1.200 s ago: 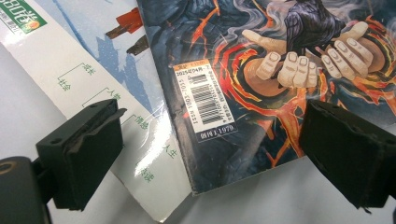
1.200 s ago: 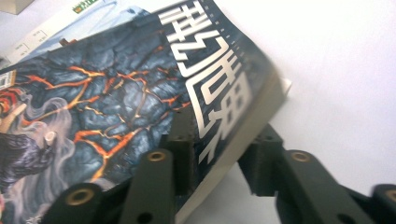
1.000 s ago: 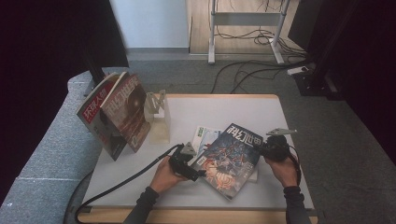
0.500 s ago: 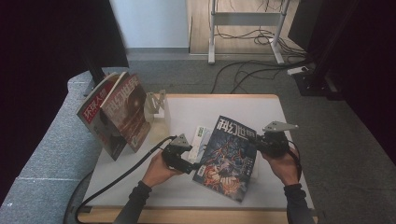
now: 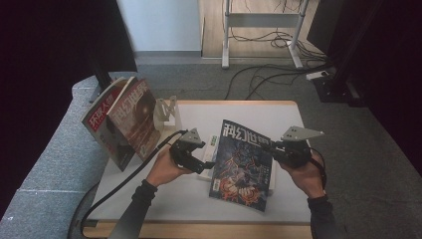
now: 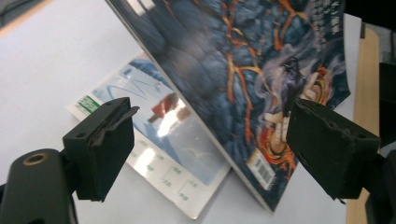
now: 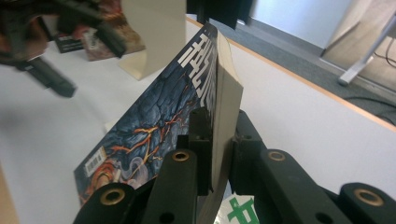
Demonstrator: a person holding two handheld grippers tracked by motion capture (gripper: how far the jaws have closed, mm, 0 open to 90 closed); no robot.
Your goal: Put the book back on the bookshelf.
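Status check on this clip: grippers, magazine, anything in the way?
Right gripper shut on dark-cover magazine, lifted off table. Left gripper open beside its cover. Second magazine flat beneath; no obstruction.

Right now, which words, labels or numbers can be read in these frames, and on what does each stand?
"科幻世界": the title on the dark blue magazine held by the right gripper.
"环球人物": red masthead of the leftmost standing magazine.
Barcode digits on the blue magazine and the print on the flat magazine: too small or blurred.
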